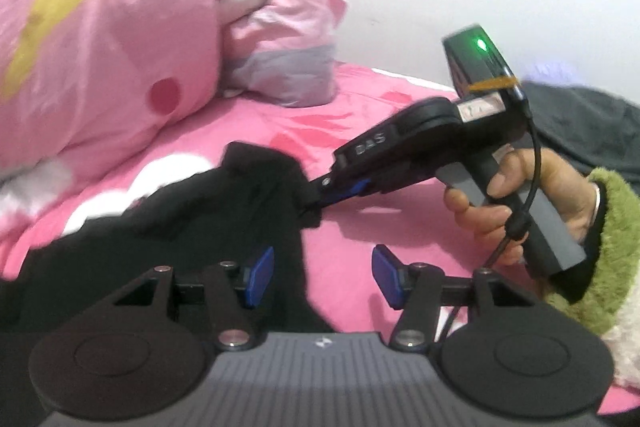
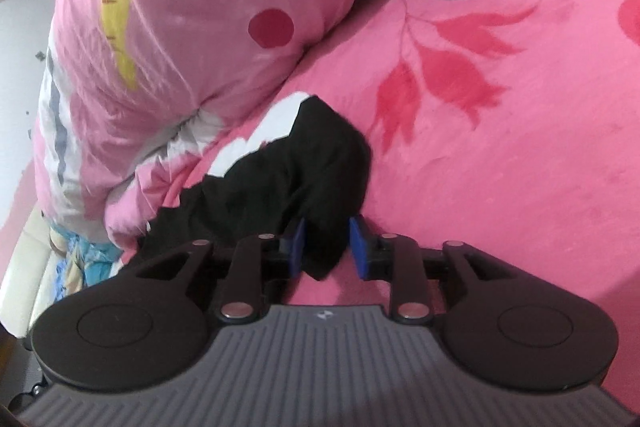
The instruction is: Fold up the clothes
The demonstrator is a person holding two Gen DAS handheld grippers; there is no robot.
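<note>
Black garment [image 2: 304,167] bunched on the pink bedspread [image 2: 500,167] beside a pillow [image 2: 180,39], bare bedspread to its right; right gripper [image 2: 326,247] slightly parted, pads straddling its corner; left gripper [image 1: 323,277] spread, empty; "DAS" on the right gripper's body

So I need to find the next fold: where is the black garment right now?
The black garment lies on the pink bedspread beside the pink duvet; one corner sits between the right gripper pads.
</note>
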